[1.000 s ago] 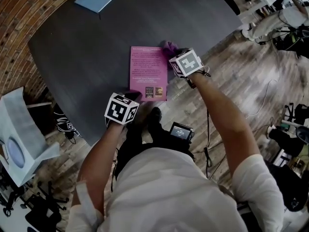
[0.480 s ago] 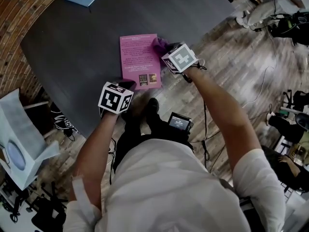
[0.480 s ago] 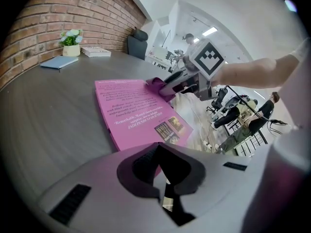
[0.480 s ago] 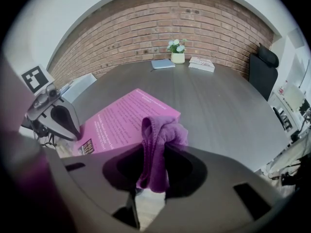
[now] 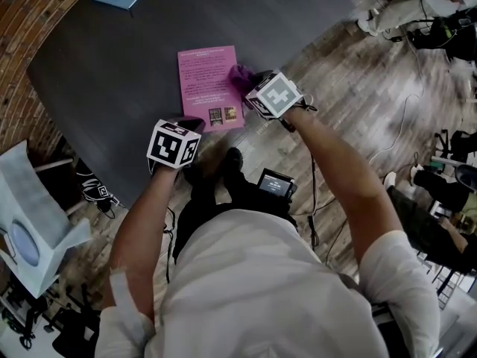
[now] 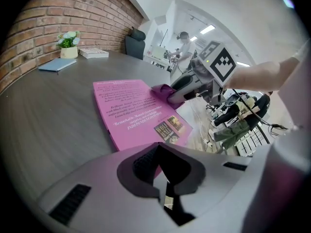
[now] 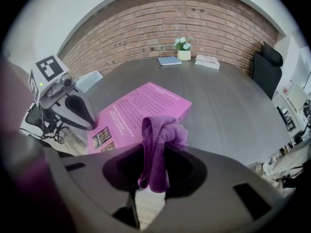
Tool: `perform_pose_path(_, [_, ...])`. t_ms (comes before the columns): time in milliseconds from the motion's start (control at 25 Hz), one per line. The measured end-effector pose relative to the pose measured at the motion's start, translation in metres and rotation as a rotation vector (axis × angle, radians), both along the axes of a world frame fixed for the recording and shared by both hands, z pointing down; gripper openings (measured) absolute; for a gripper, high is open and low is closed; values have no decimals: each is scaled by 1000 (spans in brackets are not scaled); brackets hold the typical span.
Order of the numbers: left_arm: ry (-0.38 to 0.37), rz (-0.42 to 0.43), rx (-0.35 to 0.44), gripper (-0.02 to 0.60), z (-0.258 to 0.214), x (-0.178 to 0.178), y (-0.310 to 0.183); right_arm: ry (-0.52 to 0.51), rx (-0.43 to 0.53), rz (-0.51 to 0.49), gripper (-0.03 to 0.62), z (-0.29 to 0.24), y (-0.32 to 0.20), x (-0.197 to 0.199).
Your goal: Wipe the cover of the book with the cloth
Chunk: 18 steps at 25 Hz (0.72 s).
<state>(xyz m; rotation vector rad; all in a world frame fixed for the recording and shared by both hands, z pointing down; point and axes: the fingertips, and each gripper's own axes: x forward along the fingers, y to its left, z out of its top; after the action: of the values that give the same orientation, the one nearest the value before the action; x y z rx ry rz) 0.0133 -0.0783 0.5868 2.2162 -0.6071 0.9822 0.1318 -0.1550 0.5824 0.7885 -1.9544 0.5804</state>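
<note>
Since a second ago the cloth (image 5: 240, 74) has slid from the book's far right corner to partway down its right edge, toward me. My right tongs (image 5: 253, 79) are clamped on the purple cloth, which bunches out past the tips and folds over onto the pink book (image 5: 207, 84). The book lies flat on the dark desk (image 5: 112, 73), its near end close to the desk's edge. My left tongs (image 5: 190, 122) are drawn together at the book's near left corner, and a pink sliver between the pads suggests they have pinched that corner.

So far the cloth only meets the margin of the cover, and most of the printed face looks untouched. To wipe well, I would carry the right tongs leftward across the cover in overlapping passes. I would keep them low enough that the cloth drags rather than the tips. The left tongs should hold firm so the book cannot skate off the near edge.
</note>
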Motion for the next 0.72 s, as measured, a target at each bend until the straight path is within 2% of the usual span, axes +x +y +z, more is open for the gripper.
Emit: perform_pose_path(720, [-11,18,16,6,0,0,1,5,-38,-33,113,0,46,-3])
